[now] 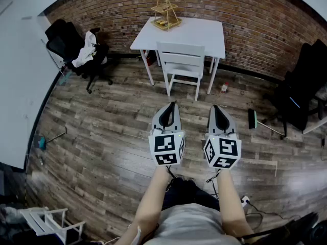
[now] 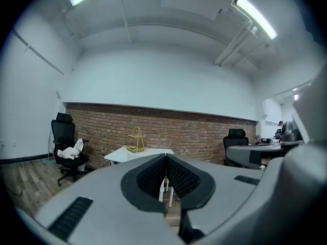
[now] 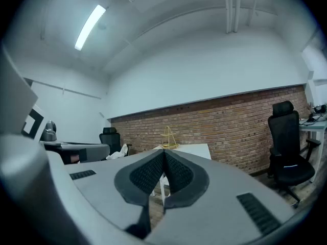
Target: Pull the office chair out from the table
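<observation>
Facing the desk (image 1: 204,34) from well back, both grippers pressed together, empty.
We see the white chair (image 1: 180,57) tucked at the desk's front, far from our left gripper (image 1: 171,106) and right gripper (image 1: 216,107). We think a crooked pull could catch a desk leg and shake the wire stand (image 1: 165,14) on the desk; a bottle (image 1: 224,87) is right of the desk, a black office chair (image 1: 66,45) left.

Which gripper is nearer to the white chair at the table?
Left. The left gripper is almost straight in front of the white chair, well short of it; the right gripper sits off to its right.
</observation>
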Demonstrator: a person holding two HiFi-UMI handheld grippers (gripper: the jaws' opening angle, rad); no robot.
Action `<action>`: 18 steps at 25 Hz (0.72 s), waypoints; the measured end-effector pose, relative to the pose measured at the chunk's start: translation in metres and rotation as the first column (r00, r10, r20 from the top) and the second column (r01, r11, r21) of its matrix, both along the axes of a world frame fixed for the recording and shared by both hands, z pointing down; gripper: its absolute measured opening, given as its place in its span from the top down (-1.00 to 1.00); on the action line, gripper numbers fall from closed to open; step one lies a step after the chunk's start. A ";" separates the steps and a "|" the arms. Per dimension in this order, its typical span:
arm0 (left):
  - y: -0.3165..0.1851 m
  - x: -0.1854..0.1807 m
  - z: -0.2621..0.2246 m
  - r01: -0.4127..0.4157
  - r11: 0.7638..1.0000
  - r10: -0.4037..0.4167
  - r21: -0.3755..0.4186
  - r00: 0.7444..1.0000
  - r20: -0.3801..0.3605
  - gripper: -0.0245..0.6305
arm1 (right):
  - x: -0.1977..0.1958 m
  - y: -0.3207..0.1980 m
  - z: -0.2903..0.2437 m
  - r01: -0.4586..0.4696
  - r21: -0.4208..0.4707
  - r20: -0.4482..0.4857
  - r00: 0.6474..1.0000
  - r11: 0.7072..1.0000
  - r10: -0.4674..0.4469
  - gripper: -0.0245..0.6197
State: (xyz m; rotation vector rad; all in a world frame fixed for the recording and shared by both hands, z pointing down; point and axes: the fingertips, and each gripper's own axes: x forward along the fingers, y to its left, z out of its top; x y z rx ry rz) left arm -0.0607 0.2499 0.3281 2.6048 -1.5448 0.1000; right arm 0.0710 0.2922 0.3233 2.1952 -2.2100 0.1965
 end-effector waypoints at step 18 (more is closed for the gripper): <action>0.003 -0.001 -0.001 -0.002 1.000 0.001 0.012 1.000 0.011 0.88 | -0.004 0.004 -0.001 0.001 0.014 0.006 1.000 1.000 -0.002 0.89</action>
